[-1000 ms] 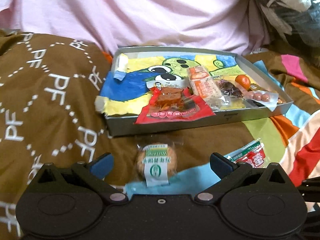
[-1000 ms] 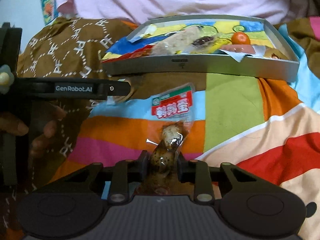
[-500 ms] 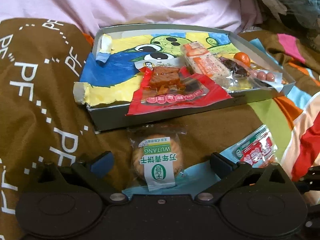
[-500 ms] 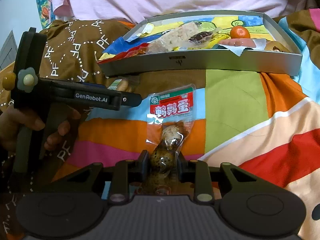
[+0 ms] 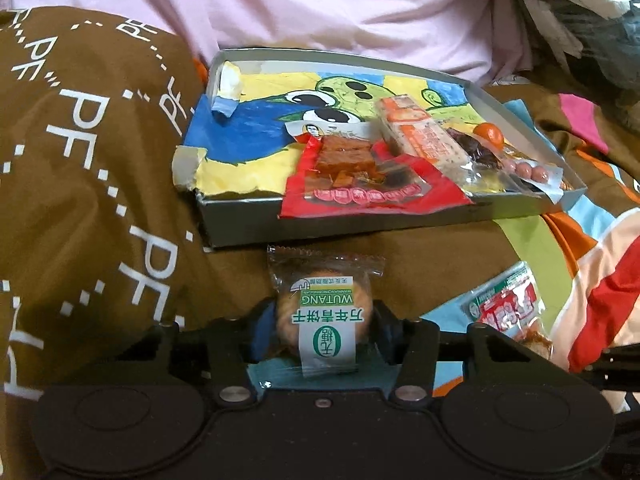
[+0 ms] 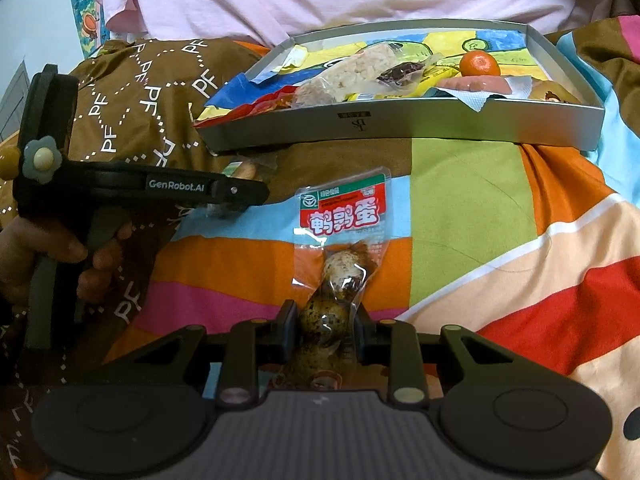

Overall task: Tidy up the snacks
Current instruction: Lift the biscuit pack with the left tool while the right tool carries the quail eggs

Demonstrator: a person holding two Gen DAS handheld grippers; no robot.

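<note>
While the left gripper (image 5: 324, 330) had just closed on the biscuit packet (image 5: 325, 312) on the bed before the tray (image 5: 240, 224), the right gripper (image 6: 323, 330) gripped the quail-egg pouch (image 6: 340, 248); slippery wrappers risked slipping.

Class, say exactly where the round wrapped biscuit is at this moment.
In the left wrist view, the biscuit lies on the brown blanket, pinched in the left tool, just in front of the snack box.

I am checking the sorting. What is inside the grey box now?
In the grey box: a red packet, a long cracker bar, a dark sweet, a mandarin, pink balls. Anything under them is hidden.
</note>
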